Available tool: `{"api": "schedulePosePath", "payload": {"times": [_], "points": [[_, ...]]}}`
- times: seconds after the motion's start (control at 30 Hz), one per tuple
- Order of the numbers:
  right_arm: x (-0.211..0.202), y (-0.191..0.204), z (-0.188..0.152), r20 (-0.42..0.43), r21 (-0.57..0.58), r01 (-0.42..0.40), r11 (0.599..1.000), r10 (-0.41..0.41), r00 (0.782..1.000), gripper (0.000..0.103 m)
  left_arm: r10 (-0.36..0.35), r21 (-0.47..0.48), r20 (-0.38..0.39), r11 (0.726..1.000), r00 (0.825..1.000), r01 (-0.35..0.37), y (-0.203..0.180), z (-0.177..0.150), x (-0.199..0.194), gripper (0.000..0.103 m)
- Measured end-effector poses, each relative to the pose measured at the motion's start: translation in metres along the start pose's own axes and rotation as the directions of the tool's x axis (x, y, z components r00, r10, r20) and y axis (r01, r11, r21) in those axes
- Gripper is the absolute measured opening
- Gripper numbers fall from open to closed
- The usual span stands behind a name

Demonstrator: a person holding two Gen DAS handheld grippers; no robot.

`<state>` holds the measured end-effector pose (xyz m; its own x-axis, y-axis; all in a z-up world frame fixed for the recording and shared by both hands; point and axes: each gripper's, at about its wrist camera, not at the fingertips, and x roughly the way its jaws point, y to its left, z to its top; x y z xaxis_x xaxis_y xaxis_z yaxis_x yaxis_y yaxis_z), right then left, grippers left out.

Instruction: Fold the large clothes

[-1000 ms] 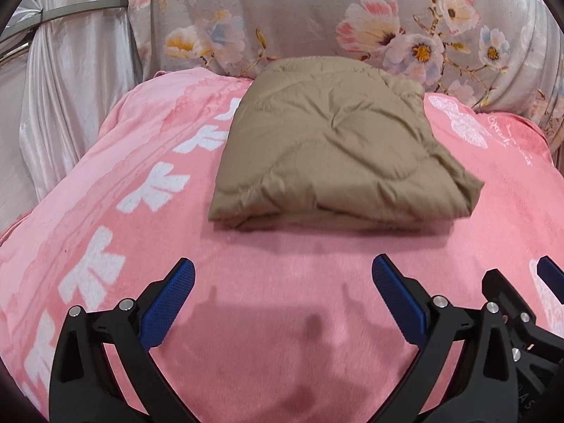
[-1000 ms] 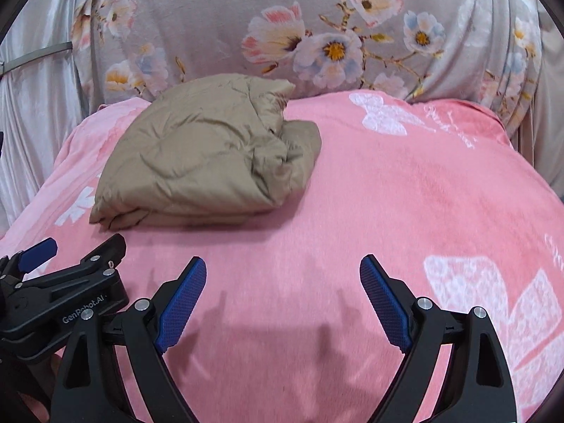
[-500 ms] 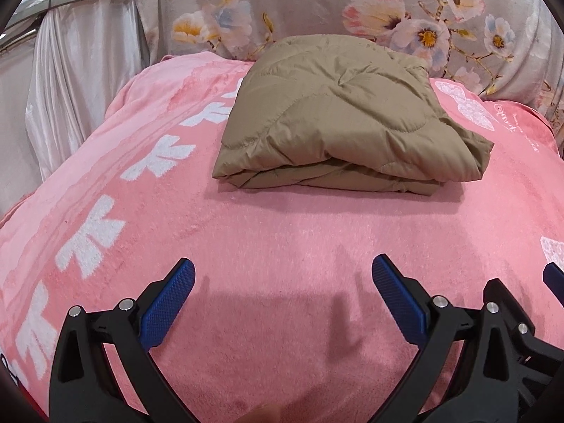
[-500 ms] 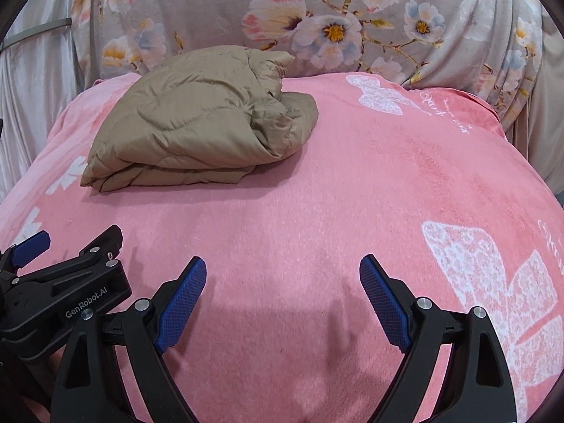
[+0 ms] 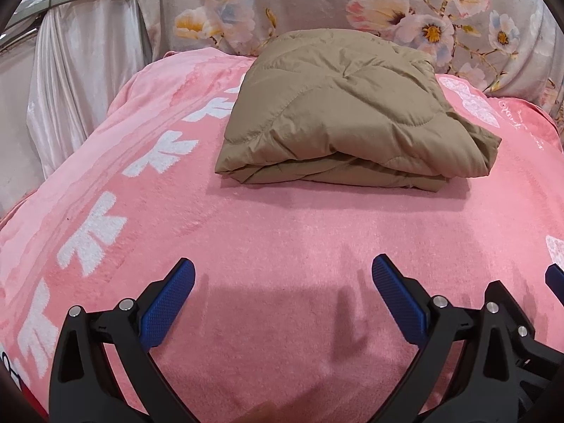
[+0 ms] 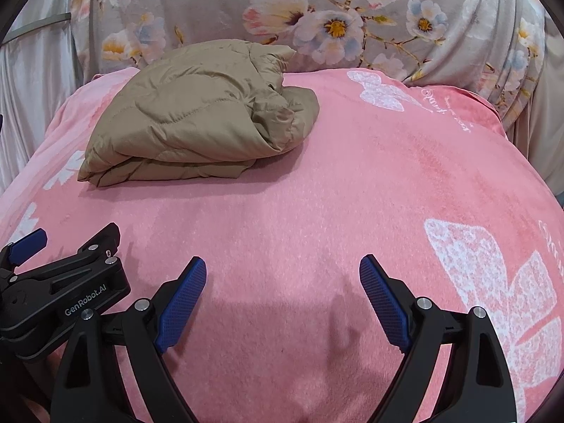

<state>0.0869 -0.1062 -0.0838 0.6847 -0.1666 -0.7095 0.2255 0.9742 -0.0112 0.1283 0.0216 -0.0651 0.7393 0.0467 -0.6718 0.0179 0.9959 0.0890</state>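
Both hand-held grippers, left (image 5: 282,283) and right (image 6: 283,280), stand wide and empty side by side over bare pink blanket (image 6: 352,183), with the folded tan quilted garment (image 5: 338,112) well ahead, nearer the left one, its long axis crosswise, and open blanket rightward.

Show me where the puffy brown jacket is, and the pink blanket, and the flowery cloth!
puffy brown jacket (image 5: 338,105): left wrist view, middle of its quilted top.
pink blanket (image 6: 317,218): right wrist view, bare patch below the jacket.
flowery cloth (image 6: 335,24): right wrist view, a big flower.
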Motion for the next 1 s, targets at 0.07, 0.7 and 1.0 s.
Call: {"api": "schedulePosePath", "payload": {"times": [0.07,0.7,1.0], "points": [[-0.0003,0.0004,-0.0002,-0.002,-0.001,0.002,1.0,-0.002,1.0,0.087,0.003,0.001,-0.002,1.0,1.0,-0.003,-0.0006,-0.0002,0.0,0.098],[0.0005,-0.002,-0.0003,-0.006,0.0,-0.001,1.0,0.001,1.0,0.087,0.007,0.006,-0.004,1.0,1.0,-0.007,-0.0003,0.0,0.001,0.098],[0.0005,-0.0017,-0.0007,-0.005,0.0,0.001,1.0,-0.001,1.0,0.087,0.007,0.007,-0.004,1.0,1.0,-0.007,0.0001,0.0,0.0012,0.098]]}}
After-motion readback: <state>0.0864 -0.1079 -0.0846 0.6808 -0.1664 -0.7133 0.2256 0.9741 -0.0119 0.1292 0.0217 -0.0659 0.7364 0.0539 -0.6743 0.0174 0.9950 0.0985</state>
